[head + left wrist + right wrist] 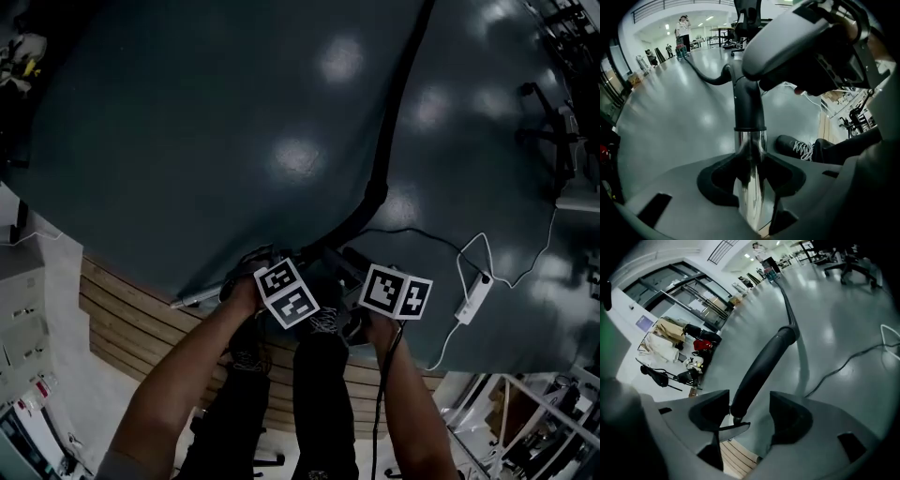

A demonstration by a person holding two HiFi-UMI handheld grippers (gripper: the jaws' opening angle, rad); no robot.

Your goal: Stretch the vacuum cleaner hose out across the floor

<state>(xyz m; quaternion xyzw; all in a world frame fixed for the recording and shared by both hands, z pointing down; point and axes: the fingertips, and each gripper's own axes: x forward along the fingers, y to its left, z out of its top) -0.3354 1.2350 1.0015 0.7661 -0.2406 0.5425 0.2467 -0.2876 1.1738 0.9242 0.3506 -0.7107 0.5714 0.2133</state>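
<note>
The black vacuum hose point(389, 122) runs from my feet far up across the grey floor. Its curved black handle point(373, 199) ends in a chrome tube point(750, 154). My left gripper point(751, 180) points steeply down and is shut on that chrome tube just below the black cuff point(749, 108). My right gripper point(749, 416) stands open around the black handle point(764, 366), with a gap showing at the right pad. In the head view both grippers, left point(279, 262) and right point(364, 270), are close together by my shoes.
A white power strip point(473, 300) with its cord lies on the floor to the right, and a thin black cable point(843, 364) crosses nearby. Wooden planks point(122, 319) border the floor behind my feet. Bags and clothes point(670, 341) lie by the wall; office chairs point(562, 122) stand at right.
</note>
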